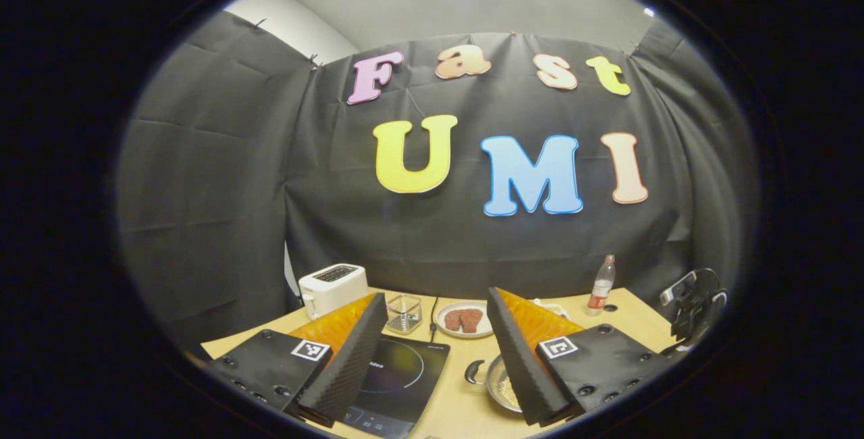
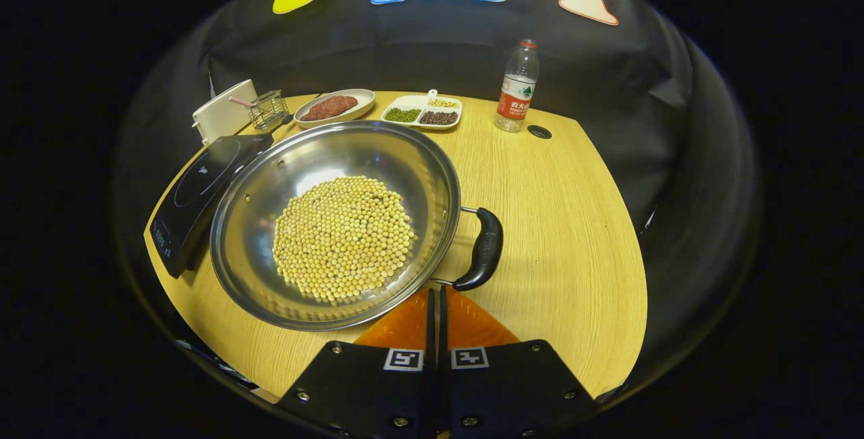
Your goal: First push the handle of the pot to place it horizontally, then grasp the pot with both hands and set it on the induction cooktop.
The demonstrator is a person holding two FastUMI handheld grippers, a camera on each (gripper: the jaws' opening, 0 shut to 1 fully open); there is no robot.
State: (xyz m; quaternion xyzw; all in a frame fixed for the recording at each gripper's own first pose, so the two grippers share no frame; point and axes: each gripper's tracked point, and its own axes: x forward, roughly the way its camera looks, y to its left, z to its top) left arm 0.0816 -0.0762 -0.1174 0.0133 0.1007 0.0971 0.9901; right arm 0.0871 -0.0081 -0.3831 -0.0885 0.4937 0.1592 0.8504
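left claw (image 1: pixel 432 358) wide open | right claw (image 2: pixel 436 304) closed (empty) | pot (image 2: pixel 337 223) beside cooktop (image 2: pixel 202 196)

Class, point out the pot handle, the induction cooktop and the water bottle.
pot handle (image 2: pixel 484 248), right gripper view, middle of grip.
induction cooktop (image 2: pixel 202 182), right gripper view, glass top.
water bottle (image 2: pixel 516 98), right gripper view, label.
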